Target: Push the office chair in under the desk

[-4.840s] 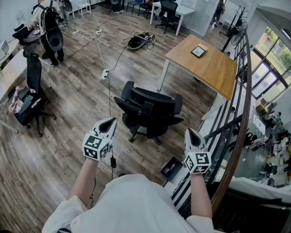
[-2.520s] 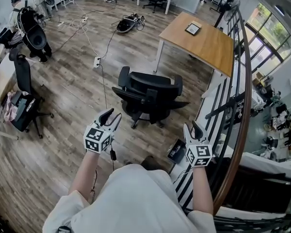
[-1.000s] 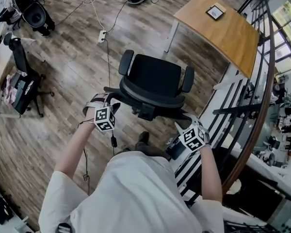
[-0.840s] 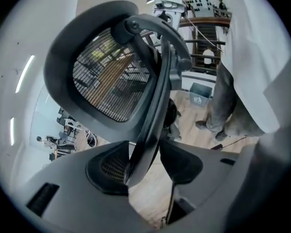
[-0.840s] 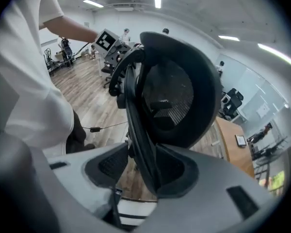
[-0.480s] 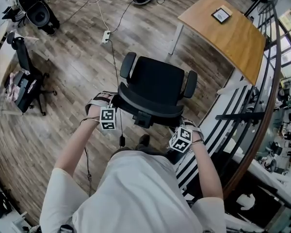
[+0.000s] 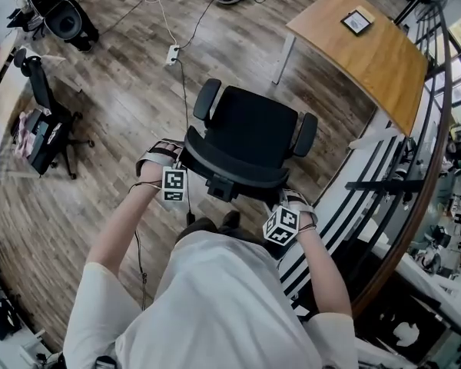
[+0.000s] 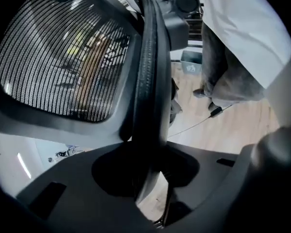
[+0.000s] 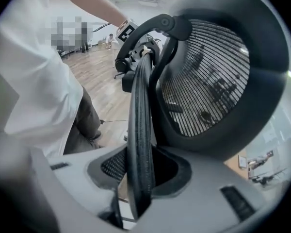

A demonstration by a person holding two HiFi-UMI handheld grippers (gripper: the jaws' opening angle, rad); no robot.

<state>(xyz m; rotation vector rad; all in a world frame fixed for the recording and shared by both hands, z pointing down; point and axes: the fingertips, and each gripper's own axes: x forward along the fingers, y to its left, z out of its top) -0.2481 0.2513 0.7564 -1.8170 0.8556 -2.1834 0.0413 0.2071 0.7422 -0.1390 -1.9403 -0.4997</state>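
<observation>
The black office chair (image 7: 253,125) stands in front of me with its seat facing the wooden desk (image 7: 361,60) at the upper right. My left gripper (image 7: 178,166) grips the left end of the backrest's top rim (image 7: 230,174), and my right gripper (image 7: 289,201) grips the right end. In the left gripper view the dark padded rim (image 8: 148,81) runs between the jaws of the left gripper (image 8: 146,178). The right gripper (image 9: 136,188) straddles the rim (image 9: 139,130) in the right gripper view. Both pairs of jaws have just been closing onto this rim. The mesh back (image 9: 208,81) fills much of both gripper views.
A metal railing (image 7: 384,183) runs close along the right. A power strip (image 7: 171,54) with its cable lies on the wood floor beyond the chair. Another chair with bags (image 7: 42,125) stands at the left. A small framed tablet (image 7: 356,21) lies on the desk.
I have walked up behind the chair. Both grippers have come down from in front of me onto the ends of the backrest's rim, which now sits between their jaws.
</observation>
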